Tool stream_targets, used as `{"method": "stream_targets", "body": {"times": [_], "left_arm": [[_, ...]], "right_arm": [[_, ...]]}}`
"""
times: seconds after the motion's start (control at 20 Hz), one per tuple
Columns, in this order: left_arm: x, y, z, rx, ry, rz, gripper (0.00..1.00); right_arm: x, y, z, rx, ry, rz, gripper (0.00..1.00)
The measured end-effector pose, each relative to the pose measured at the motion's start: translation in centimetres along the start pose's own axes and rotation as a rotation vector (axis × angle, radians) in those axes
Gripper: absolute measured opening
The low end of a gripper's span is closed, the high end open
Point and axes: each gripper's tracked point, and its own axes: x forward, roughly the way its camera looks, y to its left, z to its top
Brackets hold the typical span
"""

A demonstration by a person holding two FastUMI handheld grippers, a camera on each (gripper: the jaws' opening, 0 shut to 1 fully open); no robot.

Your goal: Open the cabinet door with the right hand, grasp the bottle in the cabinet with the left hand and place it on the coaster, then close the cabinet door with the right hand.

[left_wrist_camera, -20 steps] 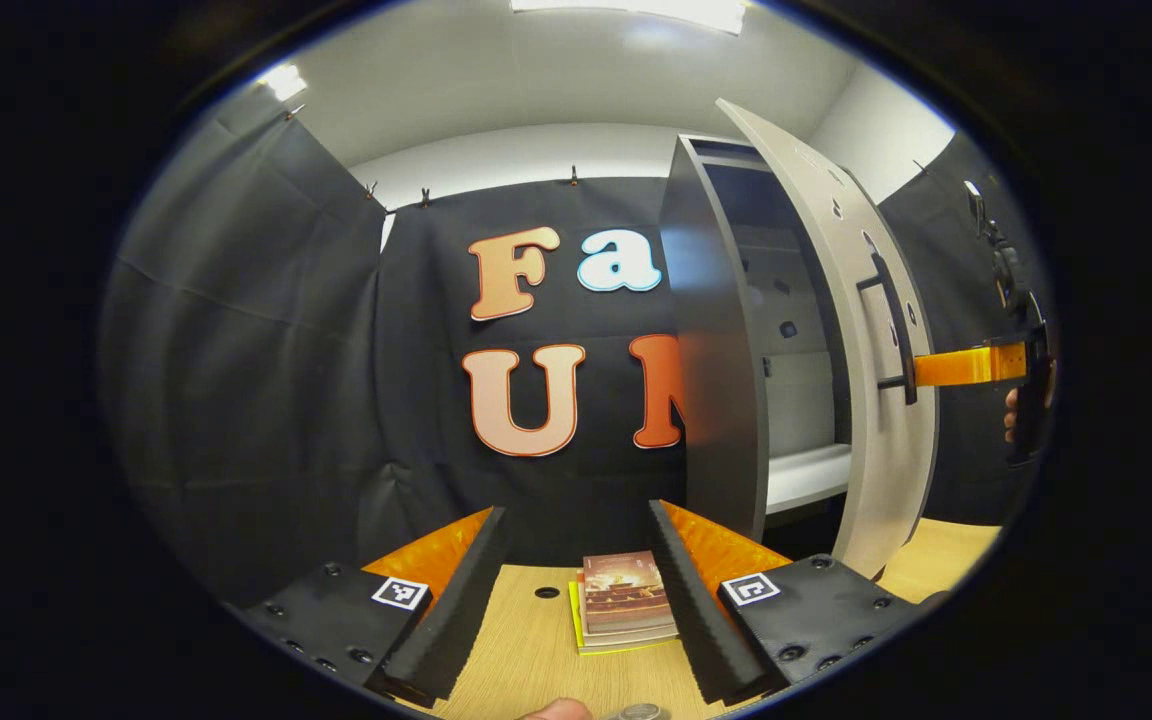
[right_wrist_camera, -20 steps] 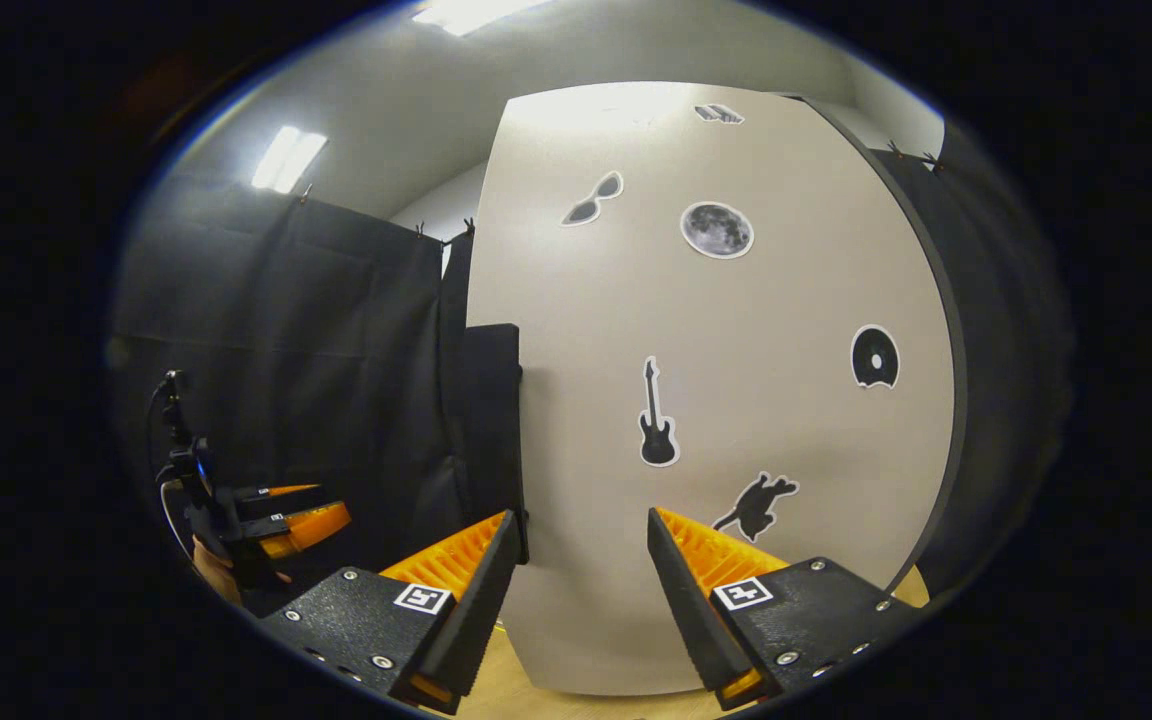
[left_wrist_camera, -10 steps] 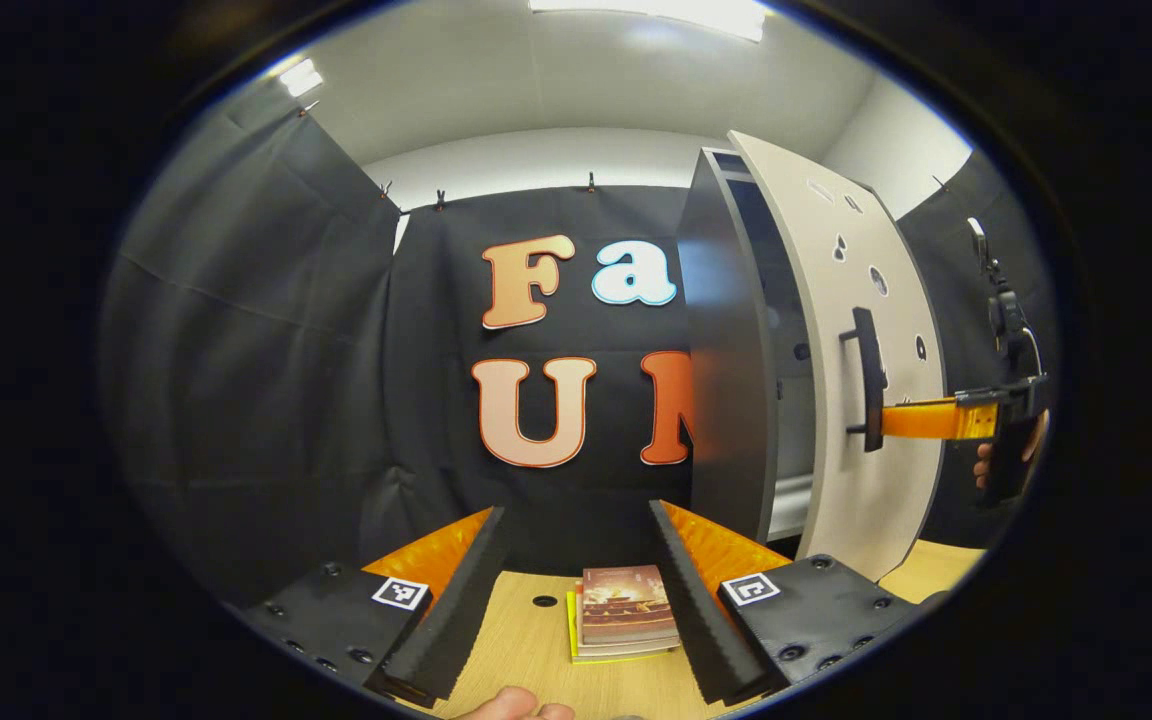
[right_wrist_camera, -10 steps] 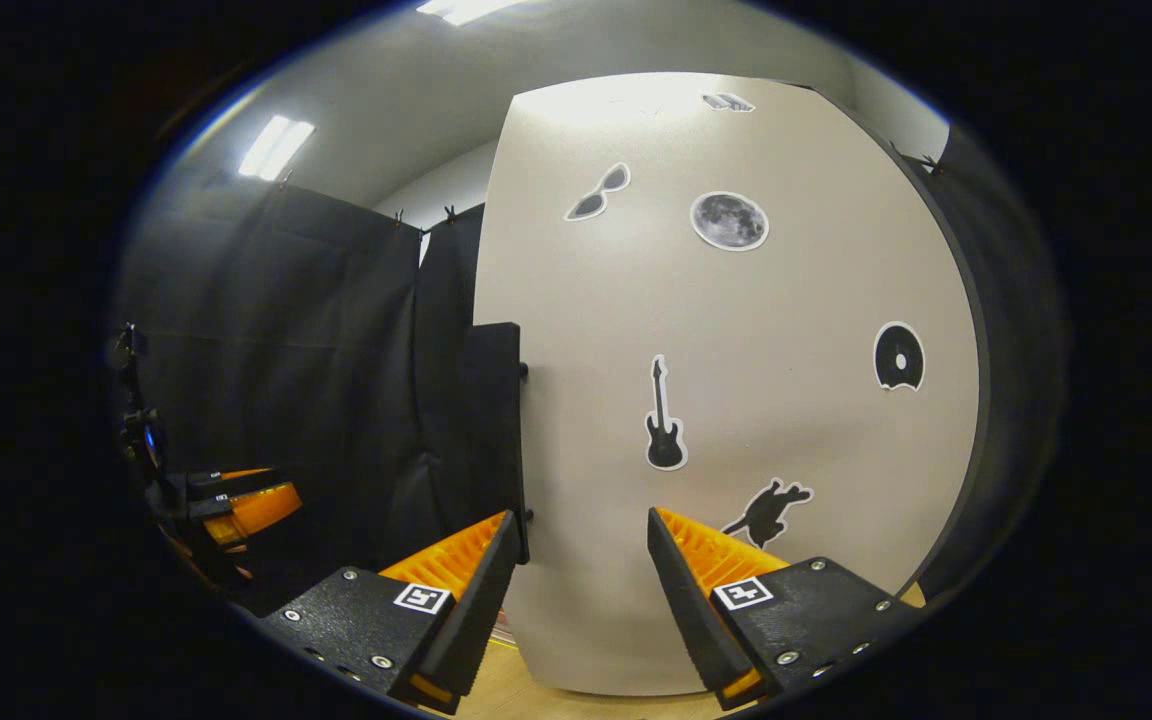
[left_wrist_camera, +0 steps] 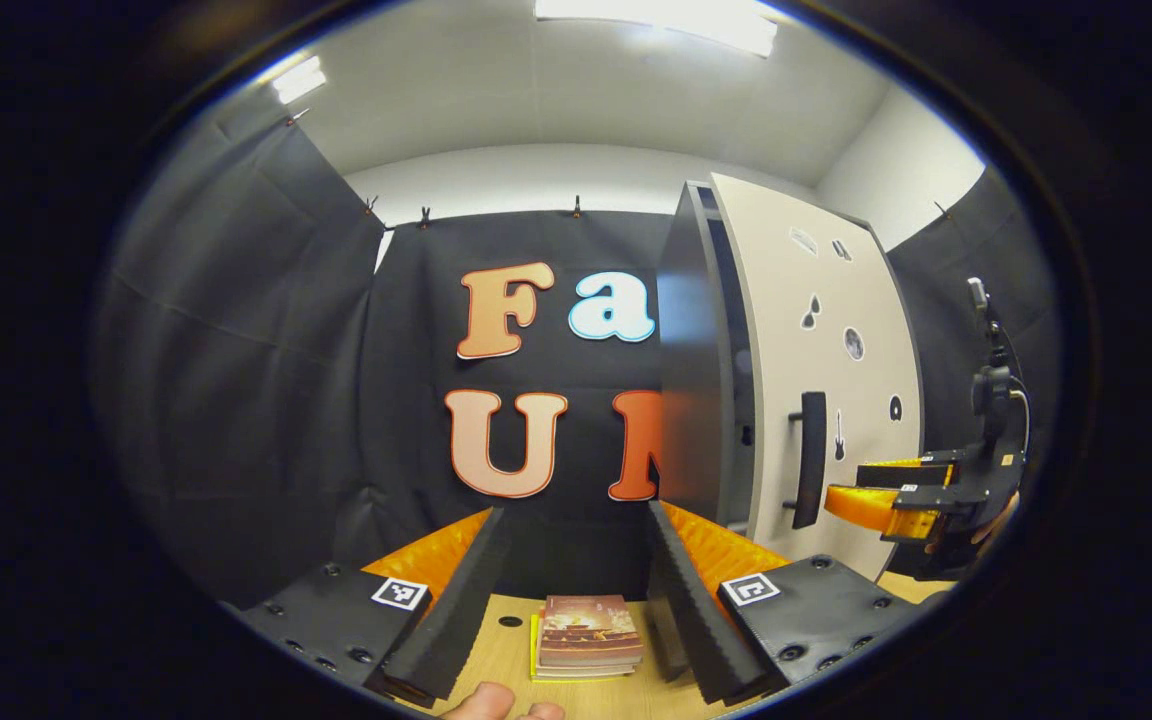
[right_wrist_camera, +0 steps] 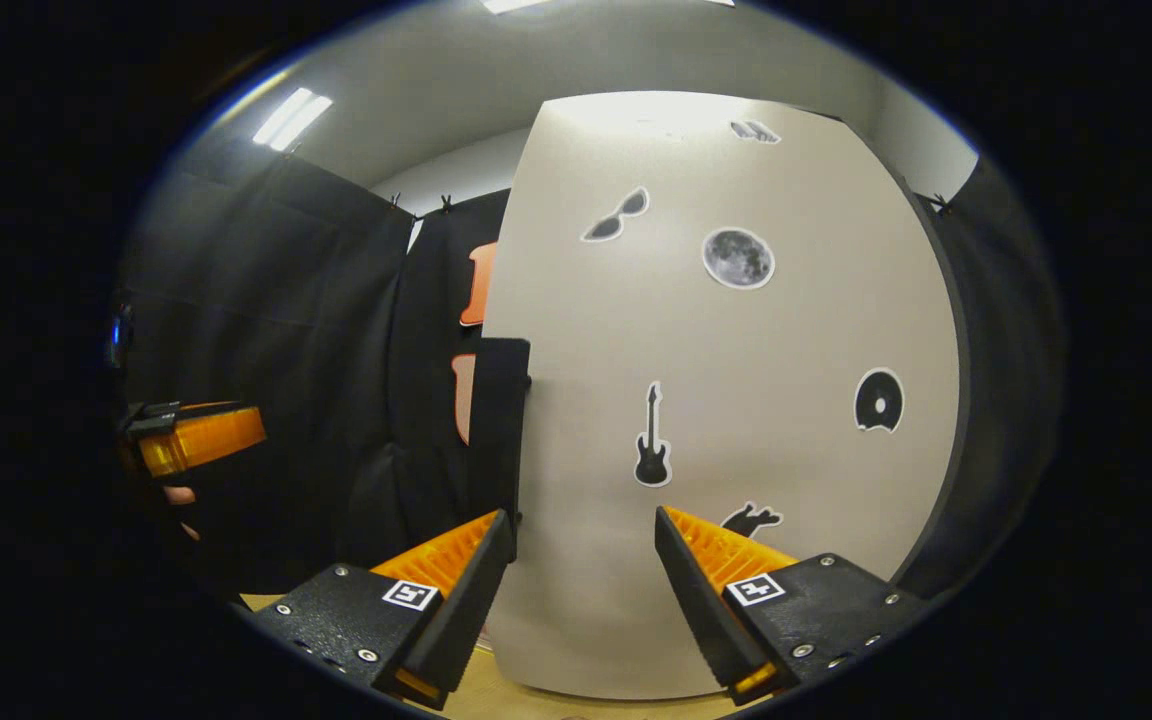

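Cabinet door [right_wrist_camera: 736,400] nearly shut, blocks way straight ahead of right jaws; handle [right_wrist_camera: 498,430] by left jaw. Books [left_wrist_camera: 586,632] lie btwn left jaws, air above clear.

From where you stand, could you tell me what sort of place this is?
Probably a staged recording booth, not a home: black cloth walls clipped up around a wooden table, with a freestanding cabinet whose sticker-covered door is nearly shut.

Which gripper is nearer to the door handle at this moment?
Right. The right gripper is just beside the handle, fingers open, not gripping it. The left gripper is farther off, over the table.
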Motion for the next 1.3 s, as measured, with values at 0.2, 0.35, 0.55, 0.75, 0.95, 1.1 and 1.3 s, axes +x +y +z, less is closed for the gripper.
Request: {"method": "stream_targets", "body": {"times": [0.2,0.35,0.55,0.75,0.95,1.1,1.3], "left_arm": [[0.1,-0.5,5.0,0.001,-0.059,0.018,0.90],[-0.5,-1.7,7.5,-0.013,-0.065,-0.020,0.90],[-1.5,-1.7,11.9,-0.043,-0.109,-0.041,0.90],[-2.1,-1.9,14.5,-0.034,-0.115,-0.043,0.92],[-2.7,-1.2,16.7,0.019,-0.131,-0.008,0.93],[-3.1,-1.0,17.2,0.049,-0.138,0.019,0.90],[-3.0,-0.4,17.8,0.056,-0.157,0.057,0.91]], "right_arm": [[-4.6,-2.1,4.0,-0.014,-0.058,-0.053,0.91],[-7.9,-3.7,6.3,-0.024,-0.075,-0.086,0.91],[-11.7,-5.3,9.3,-0.034,-0.098,-0.114,0.92],[-15.6,-7.5,13.0,-0.059,-0.140,-0.168,0.91],[-18.4,-9.1,16.0,-0.082,-0.175,-0.219,0.91],[-20.0,-9.3,17.8,-0.101,-0.200,-0.230,0.92],[-21.5,-8.9,19.6,-0.122,-0.264,-0.227,0.89]]}}
